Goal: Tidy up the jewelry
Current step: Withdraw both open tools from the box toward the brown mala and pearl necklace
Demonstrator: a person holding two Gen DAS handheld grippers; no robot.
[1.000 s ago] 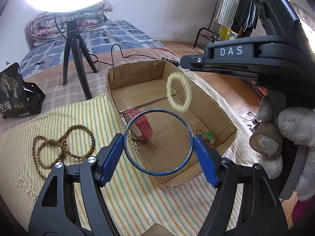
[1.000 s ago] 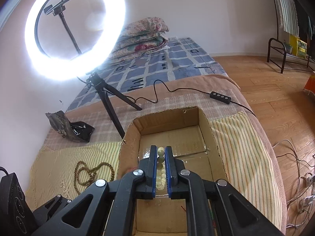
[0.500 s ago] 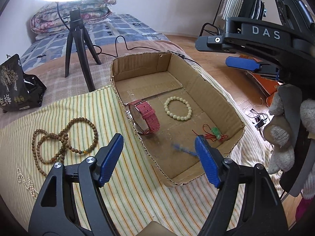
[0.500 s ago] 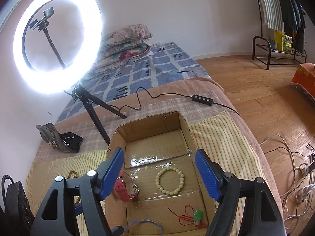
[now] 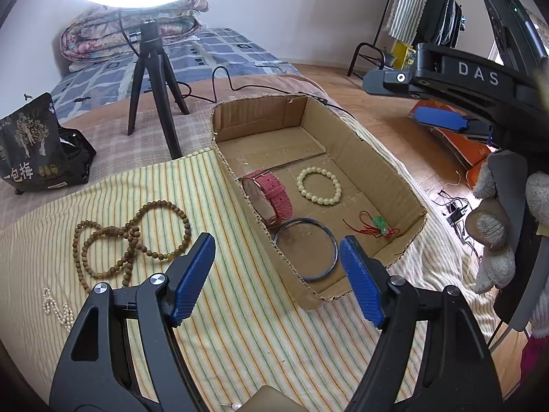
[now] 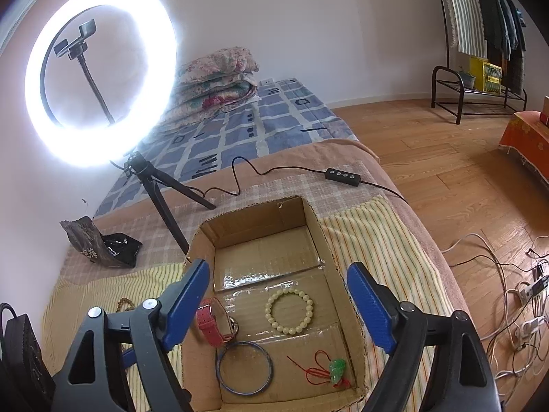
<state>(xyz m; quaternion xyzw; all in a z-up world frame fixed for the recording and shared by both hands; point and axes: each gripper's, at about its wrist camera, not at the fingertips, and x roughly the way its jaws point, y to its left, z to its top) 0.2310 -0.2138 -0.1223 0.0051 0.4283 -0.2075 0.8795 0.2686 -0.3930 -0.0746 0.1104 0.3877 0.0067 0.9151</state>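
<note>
Left hand-held gripper (image 5: 278, 271): jaws stand apart, nothing between the two blue ribbed pads (image 5: 194, 276). It hovers at the lower centre of the left wrist frame, over the near edge of the box.

Right hand-held gripper (image 6: 278, 304): jaws have just been opening and now stand wide apart, with nothing between them. In the left wrist frame it sits at the upper right, held by a hand in a grey knitted glove (image 5: 504, 226).

Open brown cardboard box (image 5: 377, 158): one, at frame centre in both views. Contents, four items, all lying flat on the box floor and apart from both grippers:
- one thin blue bangle ring (image 5: 305, 249), nearest the left gripper, just beside the watch;
- one pink-strapped wristwatch (image 5: 272, 197), against the left wall of the box;
- one cream bead bracelet (image 5: 319, 185), right of the watch;
- one green pendant on a red cord (image 5: 379, 223), lower right of the box floor.

Yellow striped cloth (image 5: 240, 326): one, under the box. On it, left of the box: one long strand of brown wooden beads (image 5: 132, 237), looped over itself, and one small string of white pearl-like beads (image 5: 56, 307) at lower left.

Beyond: one black snack bag (image 5: 37, 147) at left, one lit ring light on a black tripod (image 6: 99, 75) at upper left.
</note>
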